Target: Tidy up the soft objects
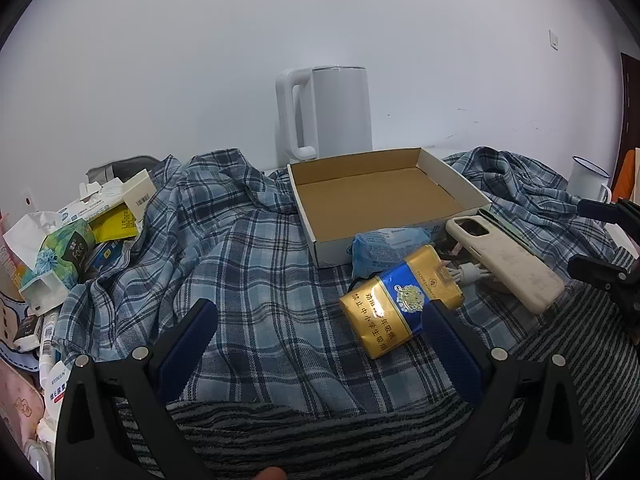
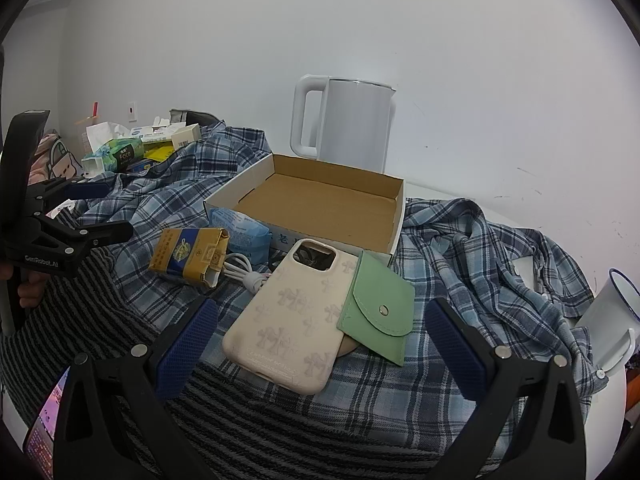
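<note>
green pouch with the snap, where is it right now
In the right wrist view the green pouch lies on the plaid shirt, tucked against the right edge of the phone case, just in front of the cardboard box.

You have a white table almost hidden under cloth. A plaid shirt spreads across it from left to right, and a striped towel lies along the near edge. A kettle stands at the far side, a mug at the right.
</note>
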Demonstrator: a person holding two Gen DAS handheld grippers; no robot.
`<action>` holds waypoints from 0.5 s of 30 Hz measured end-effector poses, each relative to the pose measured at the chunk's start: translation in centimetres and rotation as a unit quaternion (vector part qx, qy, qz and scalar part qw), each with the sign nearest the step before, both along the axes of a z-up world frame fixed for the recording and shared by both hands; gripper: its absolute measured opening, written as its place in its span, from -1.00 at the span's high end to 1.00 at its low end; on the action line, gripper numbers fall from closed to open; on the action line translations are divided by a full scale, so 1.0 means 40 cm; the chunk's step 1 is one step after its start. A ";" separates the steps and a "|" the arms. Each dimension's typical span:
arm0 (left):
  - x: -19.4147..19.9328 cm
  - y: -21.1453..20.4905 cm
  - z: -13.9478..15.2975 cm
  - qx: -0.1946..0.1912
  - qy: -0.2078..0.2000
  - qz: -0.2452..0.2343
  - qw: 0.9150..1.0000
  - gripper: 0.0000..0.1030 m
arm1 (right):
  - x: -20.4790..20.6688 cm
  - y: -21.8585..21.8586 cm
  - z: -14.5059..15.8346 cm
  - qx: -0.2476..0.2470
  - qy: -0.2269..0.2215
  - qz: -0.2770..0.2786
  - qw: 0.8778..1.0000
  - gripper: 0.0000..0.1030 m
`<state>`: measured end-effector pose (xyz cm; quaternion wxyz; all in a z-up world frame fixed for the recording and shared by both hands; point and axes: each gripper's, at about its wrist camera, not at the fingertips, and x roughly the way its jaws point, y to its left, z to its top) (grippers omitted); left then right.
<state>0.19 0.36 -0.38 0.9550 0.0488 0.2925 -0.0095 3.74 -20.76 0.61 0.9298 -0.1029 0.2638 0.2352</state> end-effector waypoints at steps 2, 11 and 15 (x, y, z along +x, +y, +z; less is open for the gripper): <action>-0.001 0.001 -0.001 0.000 0.000 0.001 1.000 -1.00 | 0.000 -0.001 0.000 0.000 -0.001 0.000 1.000 -1.00; 0.000 -0.001 0.000 0.002 0.000 0.000 1.000 -1.00 | 0.013 0.002 -0.005 -0.001 0.004 0.000 1.000 -1.00; -0.001 -0.004 -0.001 0.002 -0.001 -0.002 1.000 -1.00 | 0.015 0.003 -0.008 0.001 0.006 0.001 1.000 -1.00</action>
